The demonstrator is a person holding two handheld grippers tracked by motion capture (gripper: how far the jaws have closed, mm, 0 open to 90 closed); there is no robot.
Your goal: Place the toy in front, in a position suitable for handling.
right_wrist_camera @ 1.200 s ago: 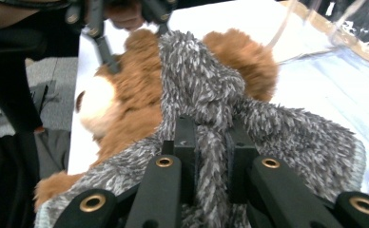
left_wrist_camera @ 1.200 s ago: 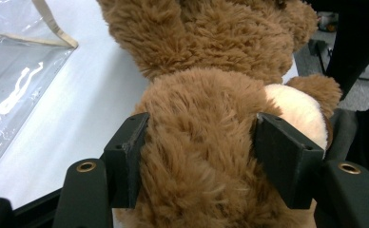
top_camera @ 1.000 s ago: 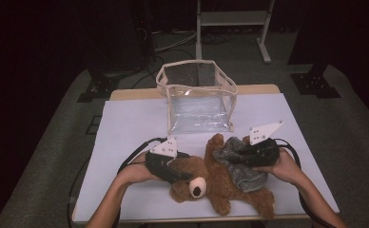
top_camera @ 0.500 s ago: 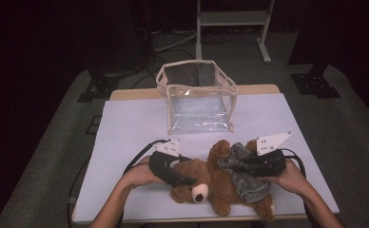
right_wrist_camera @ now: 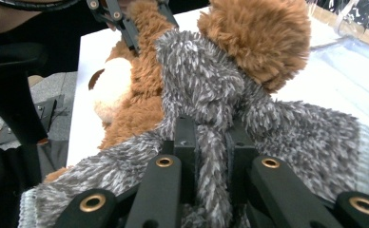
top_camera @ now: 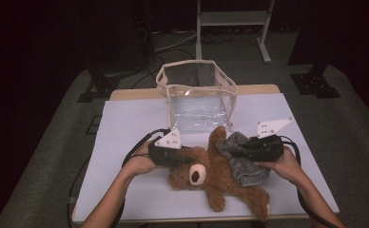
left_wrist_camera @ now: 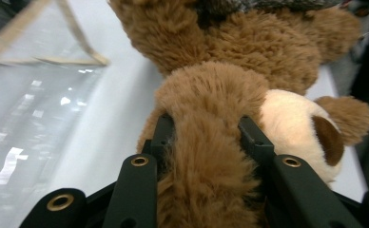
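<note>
Brown teddy bear (top_camera: 211,175) lying just in front of clear bag (top_camera: 197,95) | left gripper (left_wrist_camera: 204,137) just closed, clamped on bear's arm | right gripper (right_wrist_camera: 206,142) pinching grey fleece garment (right_wrist_camera: 287,128) draped over bear | garment apparently partway on or off, bag unused

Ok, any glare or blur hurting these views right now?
High view: dim, dark surroundings, soft but readable. Left gripper view: bright glare patches on the clear bag; teddy bear fur sharp up close. Right gripper view: grey sweater crisp, table corner washed out.
</note>
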